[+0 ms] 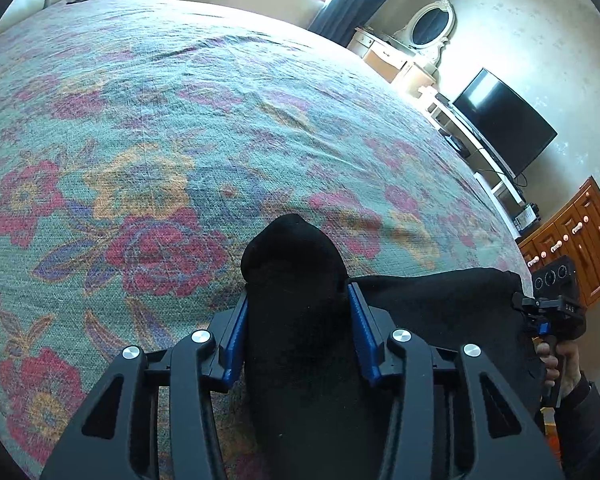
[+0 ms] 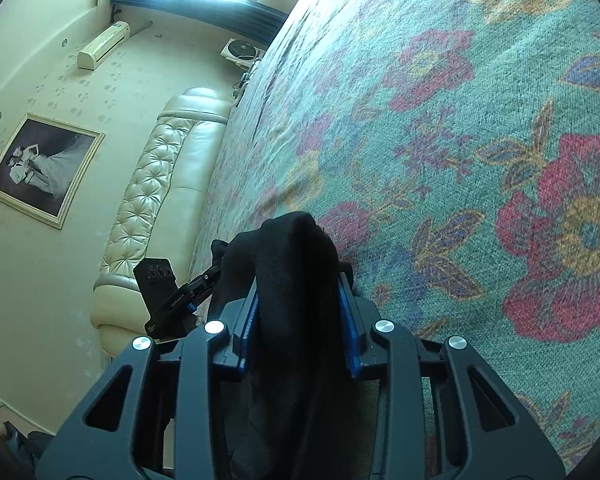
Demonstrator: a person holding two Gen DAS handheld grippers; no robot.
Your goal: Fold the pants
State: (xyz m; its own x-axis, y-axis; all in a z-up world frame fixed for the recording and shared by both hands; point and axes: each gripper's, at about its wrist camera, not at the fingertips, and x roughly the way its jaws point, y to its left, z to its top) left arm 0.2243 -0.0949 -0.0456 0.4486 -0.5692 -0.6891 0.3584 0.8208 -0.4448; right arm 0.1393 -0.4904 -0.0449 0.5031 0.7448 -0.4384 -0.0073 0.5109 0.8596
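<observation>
The black pants are pinched between the blue pads of my left gripper, which is shut on a bunched fold of them above the floral bedspread. More black cloth stretches right toward the other gripper. In the right wrist view my right gripper is shut on another bunch of the black pants. The left gripper shows at its left, with cloth spanning between them. Both hold the pants lifted off the bed.
The bed's floral cover fills both views. A cream tufted headboard lies at one end. A TV, a white dresser with mirror and a wooden cabinet stand beyond the bed's edge.
</observation>
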